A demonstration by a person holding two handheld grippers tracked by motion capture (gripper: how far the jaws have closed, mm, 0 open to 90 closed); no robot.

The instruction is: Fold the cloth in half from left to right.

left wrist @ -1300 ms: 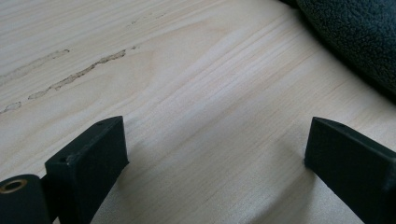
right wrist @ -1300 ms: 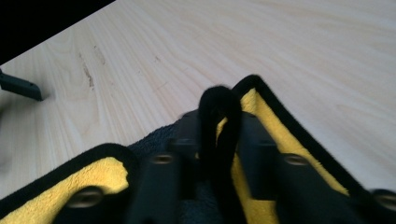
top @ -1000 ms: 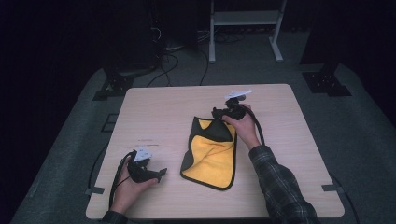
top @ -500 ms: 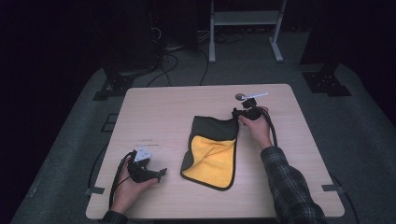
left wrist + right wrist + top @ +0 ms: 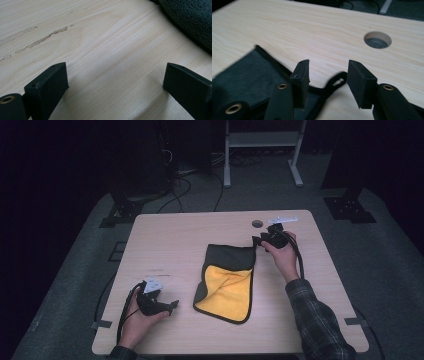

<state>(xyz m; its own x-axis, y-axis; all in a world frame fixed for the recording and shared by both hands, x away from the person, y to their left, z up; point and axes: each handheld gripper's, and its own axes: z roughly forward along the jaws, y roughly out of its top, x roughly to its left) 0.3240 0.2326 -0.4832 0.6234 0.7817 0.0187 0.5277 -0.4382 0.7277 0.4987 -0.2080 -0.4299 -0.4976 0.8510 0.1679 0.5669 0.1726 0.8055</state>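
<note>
A dark grey cloth (image 5: pixel 227 257) lies flat at mid-table, its near part folded over to show the yellow side (image 5: pixel 227 287). My right gripper (image 5: pixel 259 240) hovers at the cloth's far right corner. In the right gripper view this gripper (image 5: pixel 327 75) is open, and the cloth's small black loop (image 5: pixel 335 81) lies on the wood between its jaws, with the grey cloth (image 5: pixel 244 72) to the left. My left gripper (image 5: pixel 172 305) rests near the front left of the table, apart from the cloth. It (image 5: pixel 115 82) is open over bare wood, with the cloth edge (image 5: pixel 190 20) ahead to the right.
A round cable hole (image 5: pixel 257 223) is cut in the wooden table (image 5: pixel 175 245) just beyond the right gripper, and appears as the hole (image 5: pixel 377 40) in the right gripper view. Cables and a white stand (image 5: pixel 260 140) are on the floor behind the table.
The right gripper has moved right and drawn the cloth's bunched far edge out flat; its jaws now stand apart around the loop. The left hand has not moved.
</note>
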